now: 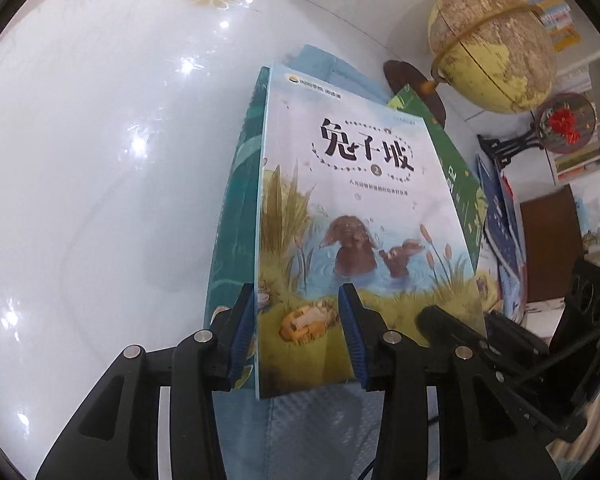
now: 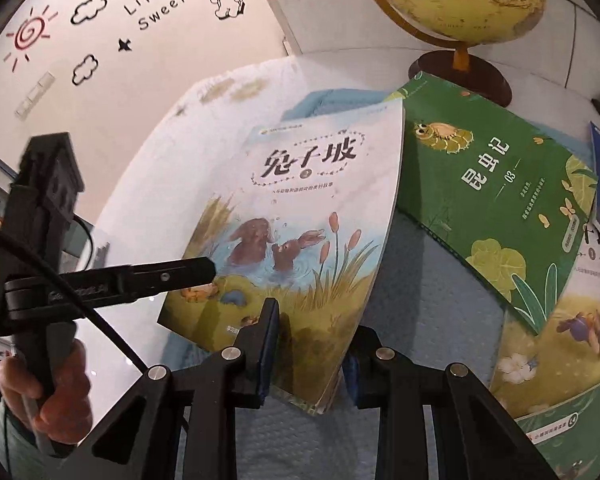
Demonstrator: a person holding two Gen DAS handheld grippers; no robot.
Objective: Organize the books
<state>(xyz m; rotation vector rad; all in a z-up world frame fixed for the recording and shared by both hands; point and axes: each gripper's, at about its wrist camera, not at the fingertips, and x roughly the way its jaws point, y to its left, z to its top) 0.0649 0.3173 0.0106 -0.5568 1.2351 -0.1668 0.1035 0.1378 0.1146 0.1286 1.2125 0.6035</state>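
Right jaws pinch the book (image 2: 300, 216) titled 兔子坡, left jaws slack around its edge, beside 昆虫记 03 (image 2: 496, 200)

The rabbit book (image 2: 300, 216) sits between the two pairs of tongs: the left tongs (image 1: 300, 336) straddle its near left corner, the right tongs (image 2: 312, 340) its near right corner. Under it lies another book (image 1: 232, 216), jutting out to the left. The insect book (image 2: 496, 204) lies to its right on the mat (image 2: 420, 320), overlapping a second rabbit book (image 2: 556, 352). The globe (image 2: 460, 0) stands behind them toward the tabletop's (image 1: 100, 160) far edge.
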